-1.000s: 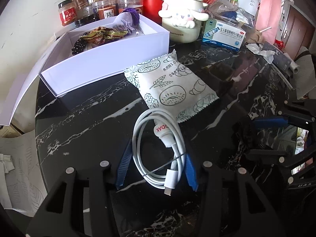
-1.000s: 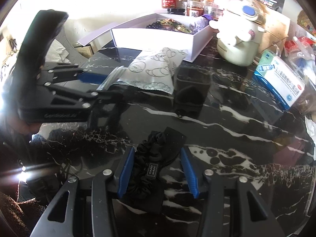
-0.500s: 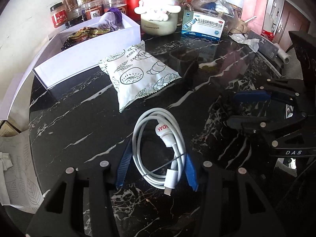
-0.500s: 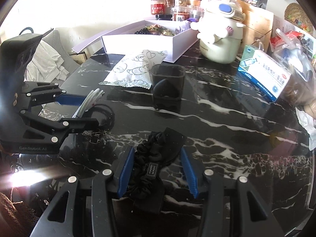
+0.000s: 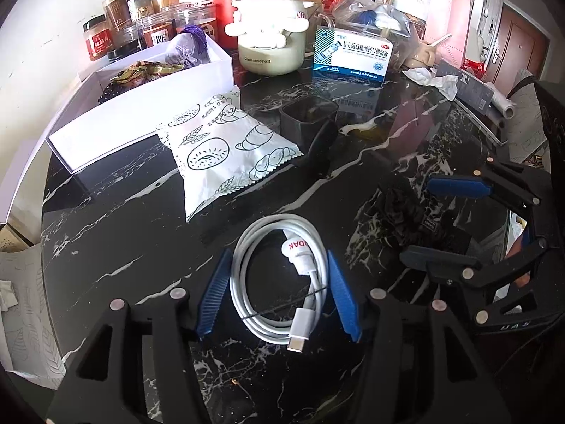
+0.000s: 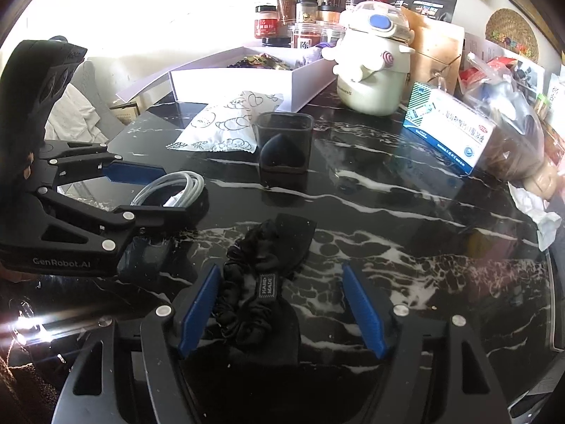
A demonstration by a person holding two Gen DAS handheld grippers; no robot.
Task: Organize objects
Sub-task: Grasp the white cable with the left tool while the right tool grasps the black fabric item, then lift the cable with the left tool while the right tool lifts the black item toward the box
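Two handheld grippers work side by side over a black marble-patterned table (image 5: 116, 233) crowded with household clutter. The left gripper (image 5: 279, 296) has its jaws opening around a coiled white charging cable (image 5: 272, 304), which lies flat on the table between the blue pads; the right pad sits just beside the coil, the left pad slightly apart from it. The right gripper (image 6: 282, 312) has its jaws opening too, standing wide, with a black scrunchie (image 6: 247, 293) on its dark card lying between them, close against the left pad and well clear of the right.

Beyond the cable rests a white snack packet (image 5: 226, 152) printed with bread drawings, one end touching an open white box (image 5: 141, 120) that holds wrapped sweets and a purple pouch. Near the packet stands a small dark container (image 6: 284, 148), a cream cartoon-character jar (image 5: 270, 35) and a blue-and-white medicine box (image 5: 353, 58) behind it.
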